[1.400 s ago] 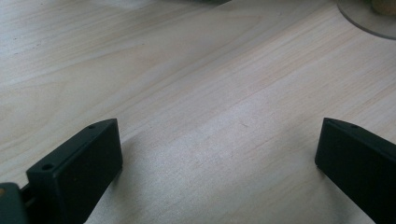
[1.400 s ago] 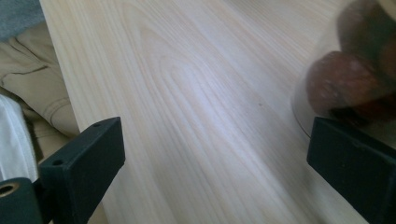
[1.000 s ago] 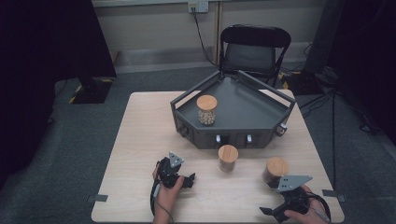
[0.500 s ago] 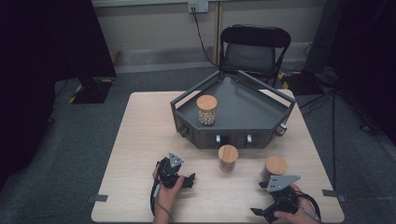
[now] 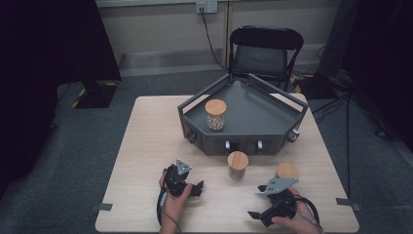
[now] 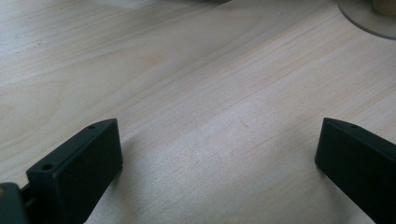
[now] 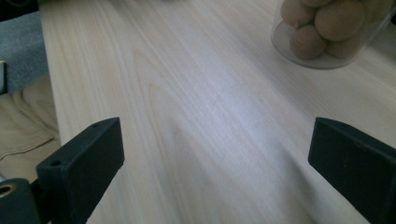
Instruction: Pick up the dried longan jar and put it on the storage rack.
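Note:
Three clear jars with wooden lids hold small tan balls. One jar (image 5: 215, 114) stands inside the dark grey tray (image 5: 272, 127). A second jar (image 5: 237, 165) stands on the table just in front of the tray, and a third jar (image 5: 287, 171) is to its right. My left gripper (image 5: 195, 184) rests low on the table, left of the middle jar, open and empty (image 6: 219, 140). The jar's base (image 6: 373, 14) shows at the top right of the left gripper view. My right gripper (image 5: 256, 201) lies near the front edge, open and empty (image 7: 215, 140), pointing left, with a jar (image 7: 327, 28) ahead of it.
The light wooden table (image 5: 146, 146) has bare room on its left half and along the front. A black folding chair (image 5: 263, 53) stands behind the tray. The table's front edge and grey floor (image 7: 18, 51) lie close to the right gripper.
My right gripper has slid left along the front edge, away from the right jar, and turned to face left. The left gripper and the jars have stayed put.

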The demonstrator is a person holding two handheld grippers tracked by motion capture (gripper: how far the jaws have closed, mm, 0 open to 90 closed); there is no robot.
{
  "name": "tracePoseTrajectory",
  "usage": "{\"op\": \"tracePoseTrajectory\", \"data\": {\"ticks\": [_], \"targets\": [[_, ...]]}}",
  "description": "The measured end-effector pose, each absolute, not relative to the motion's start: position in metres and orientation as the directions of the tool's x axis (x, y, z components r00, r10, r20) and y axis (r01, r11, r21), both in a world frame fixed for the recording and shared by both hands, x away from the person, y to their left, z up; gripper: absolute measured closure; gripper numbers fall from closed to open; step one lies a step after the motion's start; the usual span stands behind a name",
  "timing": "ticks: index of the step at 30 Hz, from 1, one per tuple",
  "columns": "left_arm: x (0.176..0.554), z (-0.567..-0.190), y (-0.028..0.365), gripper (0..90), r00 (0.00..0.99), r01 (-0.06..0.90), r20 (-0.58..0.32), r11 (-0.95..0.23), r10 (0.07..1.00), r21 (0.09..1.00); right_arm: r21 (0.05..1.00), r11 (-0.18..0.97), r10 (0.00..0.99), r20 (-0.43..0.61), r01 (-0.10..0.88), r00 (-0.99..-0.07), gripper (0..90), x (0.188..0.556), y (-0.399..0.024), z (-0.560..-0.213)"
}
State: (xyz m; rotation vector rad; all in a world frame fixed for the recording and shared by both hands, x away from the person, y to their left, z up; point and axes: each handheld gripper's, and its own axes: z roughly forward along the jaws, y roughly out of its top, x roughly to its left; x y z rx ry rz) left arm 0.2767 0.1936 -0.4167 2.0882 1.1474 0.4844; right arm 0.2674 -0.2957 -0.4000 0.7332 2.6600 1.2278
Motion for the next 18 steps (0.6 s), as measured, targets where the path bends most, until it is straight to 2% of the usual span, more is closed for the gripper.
{"op": "tracePoseTrajectory", "data": {"ticks": [18], "targets": [[0.277, -0.417, 0.194, 0.2, 0.539, 0.582, -0.007, -0.367, 0.843, 0.725, 0.744, 0.549, 0.501, 0.071, 0.381, -0.862, 2.5, 0.280, -0.262, -0.406]]}}
